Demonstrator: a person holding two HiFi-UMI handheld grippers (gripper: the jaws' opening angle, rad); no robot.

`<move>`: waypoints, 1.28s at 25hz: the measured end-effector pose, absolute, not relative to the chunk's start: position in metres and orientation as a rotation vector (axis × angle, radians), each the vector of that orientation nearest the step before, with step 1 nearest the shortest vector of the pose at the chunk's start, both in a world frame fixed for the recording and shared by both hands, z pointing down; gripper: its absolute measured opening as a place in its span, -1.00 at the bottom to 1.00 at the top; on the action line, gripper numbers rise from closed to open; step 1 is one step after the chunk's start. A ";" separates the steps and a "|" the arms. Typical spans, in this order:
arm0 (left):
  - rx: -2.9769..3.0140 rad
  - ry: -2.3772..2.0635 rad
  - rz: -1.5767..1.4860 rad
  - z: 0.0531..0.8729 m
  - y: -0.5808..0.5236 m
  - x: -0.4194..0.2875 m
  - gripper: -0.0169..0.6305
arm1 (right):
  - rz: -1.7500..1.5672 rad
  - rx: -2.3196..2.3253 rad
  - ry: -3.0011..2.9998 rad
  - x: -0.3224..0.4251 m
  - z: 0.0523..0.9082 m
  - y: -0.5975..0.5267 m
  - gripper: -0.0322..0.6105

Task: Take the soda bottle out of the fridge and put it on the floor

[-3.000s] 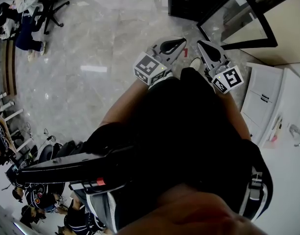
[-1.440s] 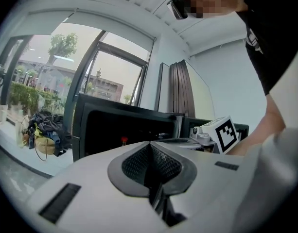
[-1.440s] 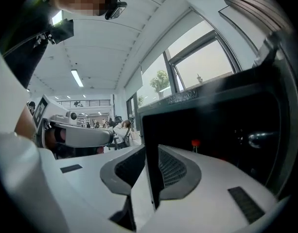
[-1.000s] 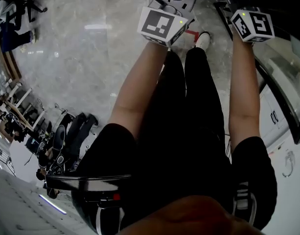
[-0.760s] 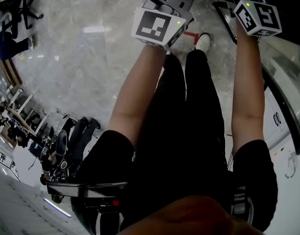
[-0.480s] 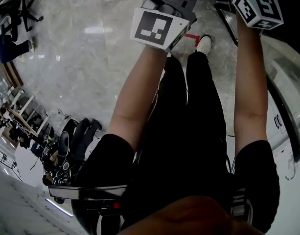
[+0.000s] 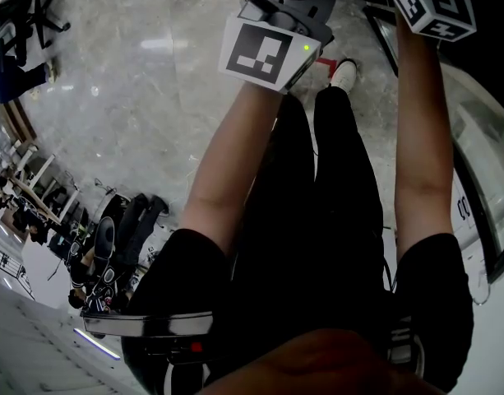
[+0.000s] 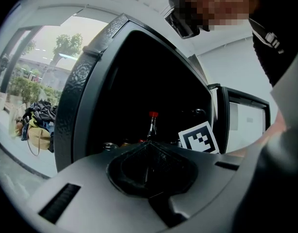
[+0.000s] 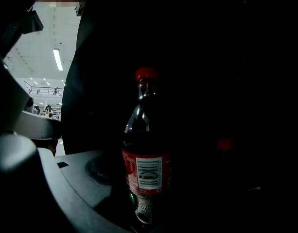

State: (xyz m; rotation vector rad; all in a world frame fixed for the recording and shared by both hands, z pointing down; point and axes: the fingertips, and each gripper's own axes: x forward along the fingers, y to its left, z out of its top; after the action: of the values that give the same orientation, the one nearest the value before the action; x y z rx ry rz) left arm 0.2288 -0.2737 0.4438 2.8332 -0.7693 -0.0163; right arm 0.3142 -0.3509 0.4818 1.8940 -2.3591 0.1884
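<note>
The soda bottle, dark with a red cap and a red label, stands upright inside the dark fridge. My right gripper reaches round it. Its jaws are closing, the bottle is between them, and a dark gap still shows beside the grey left jaw. The right jaw is lost in the dark. In the head view only its marker cube shows, at the fridge's opening. My left gripper is shut and empty, held short of the fridge. From there the soda bottle shows far inside.
The fridge's thick dark frame stands ahead, and its glass door hangs open at the right. A second red cap glows faintly right of the bottle. Marble floor spreads to the left; the person's shoe is by the fridge.
Since three seconds ago both arms have stretched out toward the fridge. In the last second the right gripper's cube has slid further up and in, while the left has barely moved.
</note>
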 end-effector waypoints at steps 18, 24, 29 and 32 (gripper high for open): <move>2.835 -0.780 -0.040 0.442 -0.227 0.188 -0.94 | 0.107 1.775 -2.500 0.256 0.453 -0.269 0.08; 2.772 -0.852 -0.027 0.472 -0.208 0.133 -0.94 | 0.152 1.674 -2.619 0.201 0.461 -0.233 0.08; 2.679 -0.920 0.023 0.521 -0.203 0.078 -0.94 | 0.189 1.536 -2.659 0.149 0.513 -0.215 0.08; 2.658 -0.968 0.030 0.550 -0.203 0.048 -0.94 | 0.212 1.468 -2.667 0.119 0.550 -0.209 0.08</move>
State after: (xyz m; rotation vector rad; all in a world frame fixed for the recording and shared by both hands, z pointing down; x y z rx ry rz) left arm 0.0475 -0.2035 0.5499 2.6584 -0.9685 0.0300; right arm 0.1191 -0.2089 0.5502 1.4675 -2.6671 0.2124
